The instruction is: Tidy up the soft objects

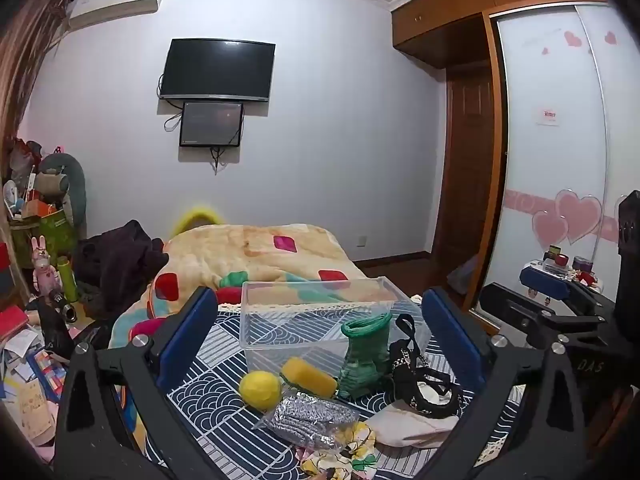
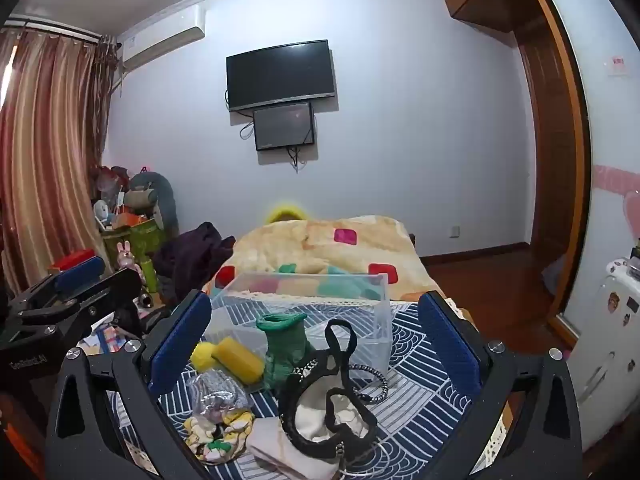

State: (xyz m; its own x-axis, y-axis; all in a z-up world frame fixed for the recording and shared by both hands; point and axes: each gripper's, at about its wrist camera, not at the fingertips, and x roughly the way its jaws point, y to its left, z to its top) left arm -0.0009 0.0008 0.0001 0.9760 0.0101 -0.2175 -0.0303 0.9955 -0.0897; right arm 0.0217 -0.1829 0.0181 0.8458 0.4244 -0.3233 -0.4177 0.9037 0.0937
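Right, both grippers hover w/ fingers spread wide, nothing held. Left gripper (image 1: 316,340) looks straight at the yellow ball (image 1: 260,390) and yellow sponge (image 1: 310,376), whose long axis runs left-right; I'd say left is nearer those. Right gripper (image 2: 316,344) has the black strappy piece (image 2: 332,404) and white cloth (image 2: 288,444) just below it. Clear bin (image 1: 320,312) sits behind the pile, open top, empty afaict. Green knit item (image 1: 366,356) stands upright touching the bin's front wall, so approach room there is tight.
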